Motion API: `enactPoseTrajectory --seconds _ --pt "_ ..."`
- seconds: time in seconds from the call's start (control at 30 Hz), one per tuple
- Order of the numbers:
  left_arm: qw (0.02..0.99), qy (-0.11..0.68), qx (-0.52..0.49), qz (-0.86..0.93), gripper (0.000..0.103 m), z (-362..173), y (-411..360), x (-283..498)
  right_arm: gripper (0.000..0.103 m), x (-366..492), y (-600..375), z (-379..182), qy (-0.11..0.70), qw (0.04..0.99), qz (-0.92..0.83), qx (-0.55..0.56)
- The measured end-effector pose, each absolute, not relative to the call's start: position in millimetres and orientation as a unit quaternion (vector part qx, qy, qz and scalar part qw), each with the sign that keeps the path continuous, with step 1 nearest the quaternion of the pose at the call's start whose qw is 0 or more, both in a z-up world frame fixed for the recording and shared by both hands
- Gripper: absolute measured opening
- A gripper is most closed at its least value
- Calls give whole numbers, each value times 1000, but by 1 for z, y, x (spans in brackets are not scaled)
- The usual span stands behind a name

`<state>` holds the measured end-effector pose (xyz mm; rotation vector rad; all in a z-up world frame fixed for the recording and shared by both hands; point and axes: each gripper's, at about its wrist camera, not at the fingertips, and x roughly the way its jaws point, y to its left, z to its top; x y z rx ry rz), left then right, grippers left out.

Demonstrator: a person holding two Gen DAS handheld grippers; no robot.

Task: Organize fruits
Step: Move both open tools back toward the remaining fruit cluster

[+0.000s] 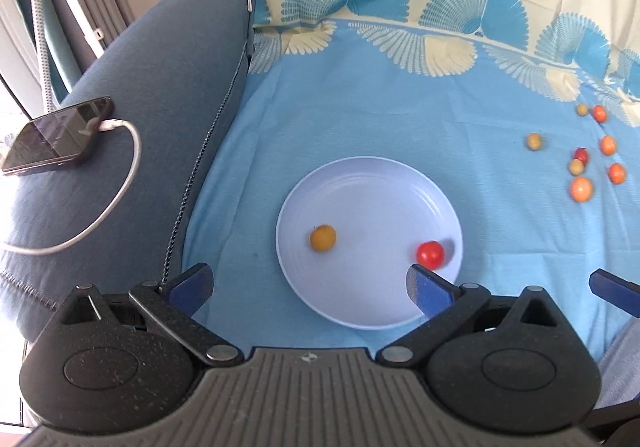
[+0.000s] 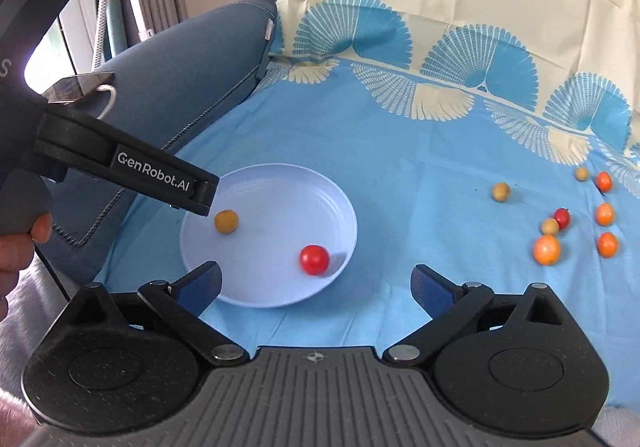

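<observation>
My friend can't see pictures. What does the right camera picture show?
A pale plate on a blue cloth holds one red fruit and one yellow fruit. More small fruits lie on the cloth to the right. Both hand-held grippers are open and empty.

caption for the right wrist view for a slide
Open right gripper over plate holding a red fruit and a yellow fruit.

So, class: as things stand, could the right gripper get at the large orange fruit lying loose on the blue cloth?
Probably yes. The right gripper is open and empty, and the large orange fruit lies ahead to its right on bare blue cloth, with only a small yellowish fruit close behind it.
</observation>
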<state>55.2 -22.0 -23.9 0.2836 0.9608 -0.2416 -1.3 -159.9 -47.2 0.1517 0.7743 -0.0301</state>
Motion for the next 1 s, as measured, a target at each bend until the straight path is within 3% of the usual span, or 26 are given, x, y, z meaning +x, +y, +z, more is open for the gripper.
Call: enactPoseTrajectory --seconds 0.43,1.0 --pt "890 414 134 -135 103 6 -15 -2 102 -51 -154 -20 329 941 -36 65" --pt "890 410 133 -147 103 10 -14 -7 102 -59 -155 -17 325 941 -48 75"
